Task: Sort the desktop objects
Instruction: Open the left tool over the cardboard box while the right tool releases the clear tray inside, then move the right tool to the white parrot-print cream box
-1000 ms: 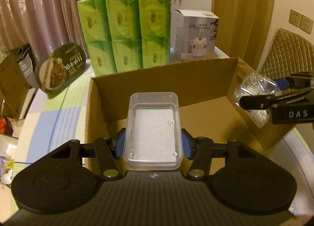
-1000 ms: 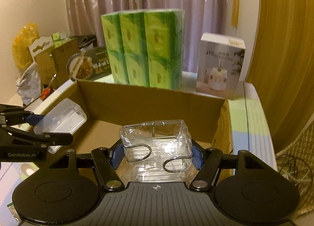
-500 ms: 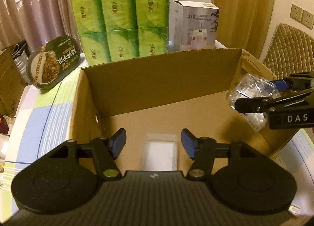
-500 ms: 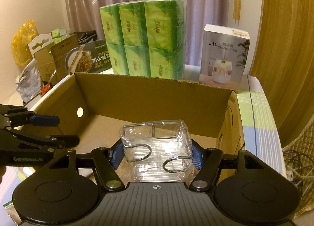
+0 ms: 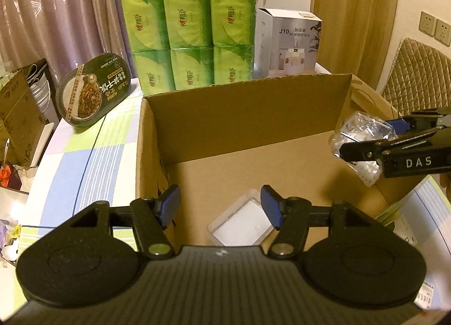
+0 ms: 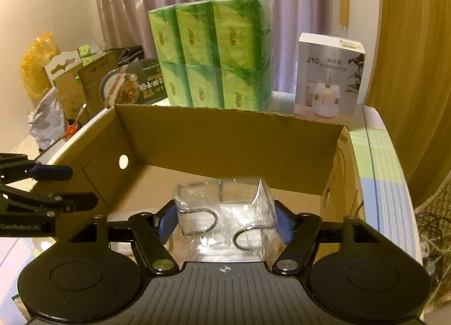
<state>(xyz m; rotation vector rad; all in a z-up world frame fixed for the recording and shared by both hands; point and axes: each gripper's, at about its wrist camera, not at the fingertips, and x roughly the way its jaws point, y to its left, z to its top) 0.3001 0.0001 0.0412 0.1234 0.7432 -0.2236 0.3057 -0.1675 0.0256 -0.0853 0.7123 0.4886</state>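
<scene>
A dim, warm-lit room with curtains behind a cluttered table

Mauve patterned curtains [image 5: 56,9] hang at the back beside a wood-grain panel [image 5: 355,14]; a cream wall carries two sockets [image 5: 435,27], a quilted chair back [image 5: 417,74] stands at right, and a checked pastel tablecloth [image 5: 84,155] covers the table

The checked tabletop [image 5: 93,153] carries a cardboard box [image 5: 242,116]; tissue packs [image 5: 191,34] at twelve o'clock, noodle bowl [image 5: 90,93] at ten.
</scene>
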